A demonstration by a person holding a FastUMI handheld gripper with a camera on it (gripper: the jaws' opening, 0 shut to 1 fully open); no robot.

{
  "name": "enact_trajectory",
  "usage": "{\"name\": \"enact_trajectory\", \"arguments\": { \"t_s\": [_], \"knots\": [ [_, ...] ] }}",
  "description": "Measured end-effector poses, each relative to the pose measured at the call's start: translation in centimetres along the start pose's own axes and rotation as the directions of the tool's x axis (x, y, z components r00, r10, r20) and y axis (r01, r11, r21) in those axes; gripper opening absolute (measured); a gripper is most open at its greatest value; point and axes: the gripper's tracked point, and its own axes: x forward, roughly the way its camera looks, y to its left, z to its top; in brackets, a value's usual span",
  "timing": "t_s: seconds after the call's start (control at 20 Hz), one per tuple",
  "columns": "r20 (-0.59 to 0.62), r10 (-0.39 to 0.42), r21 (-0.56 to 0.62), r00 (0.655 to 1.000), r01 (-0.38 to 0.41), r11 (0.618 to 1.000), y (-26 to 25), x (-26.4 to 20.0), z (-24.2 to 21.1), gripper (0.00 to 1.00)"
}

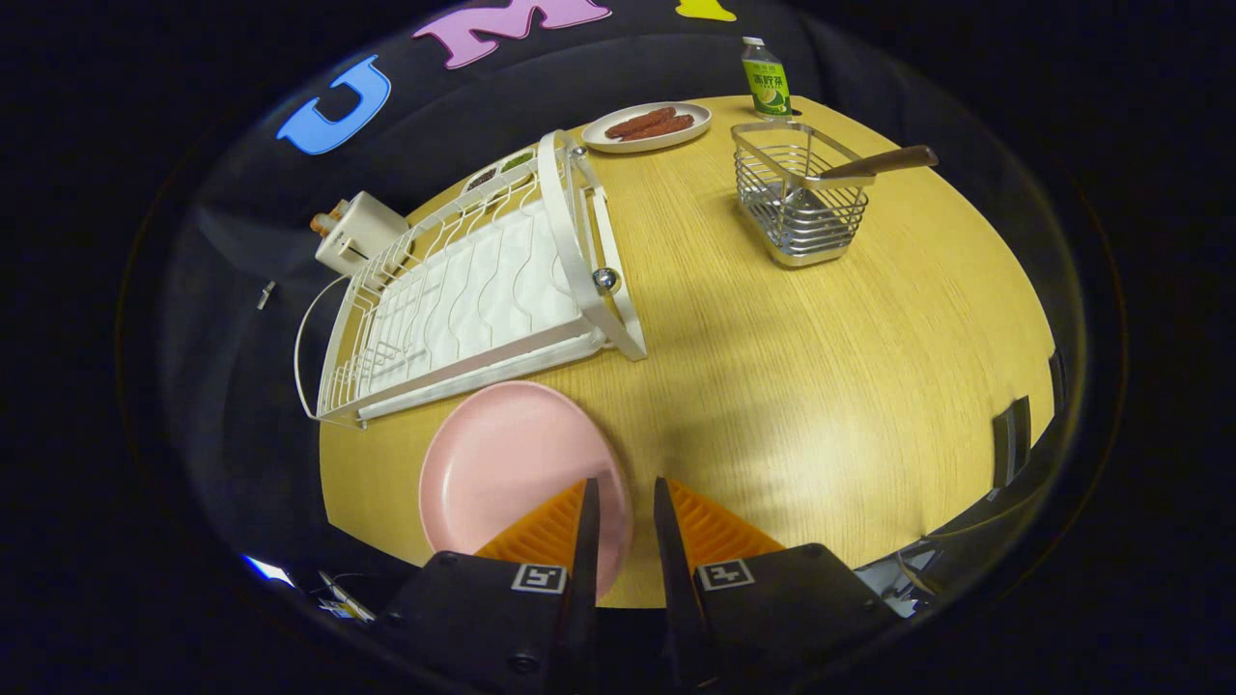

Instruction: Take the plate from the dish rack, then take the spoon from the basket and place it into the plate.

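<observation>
Our gripper point(624, 502), fingers nearly closed on nothing, faces the spoon point(874, 165) far ahead-right in the basket point(800, 193), handle pointing right.

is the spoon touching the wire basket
Touching. In the gripper view the spoon lies across the rim of the wire basket, its bowl end down inside.
</observation>
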Motion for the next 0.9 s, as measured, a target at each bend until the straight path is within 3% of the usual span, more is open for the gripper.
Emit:
{"name": "enact_trajectory", "arguments": {
  "t_s": [0.25, 0.4, 0.5, 0.65, 0.9],
  "knots": [
    [0.188, -0.018, -0.127, 0.982, 0.043, 0.991, -3.0, -4.0, 5.9, 0.34],
    [0.351, -0.029, -0.215, 0.936, 0.110, 0.970, -4.9, -7.6, 11.5, 0.36],
    [0.433, -0.063, -0.274, 0.899, 0.198, 0.941, -6.8, -9.2, 15.1, 0.38],
    [0.457, -0.091, -0.325, 0.885, 0.261, 0.909, -9.0, -9.5, 17.9, 0.37],
    [0.427, -0.134, -0.303, 0.894, 0.281, 0.910, -12.5, -7.0, 20.0, 0.33]
  ]
}}
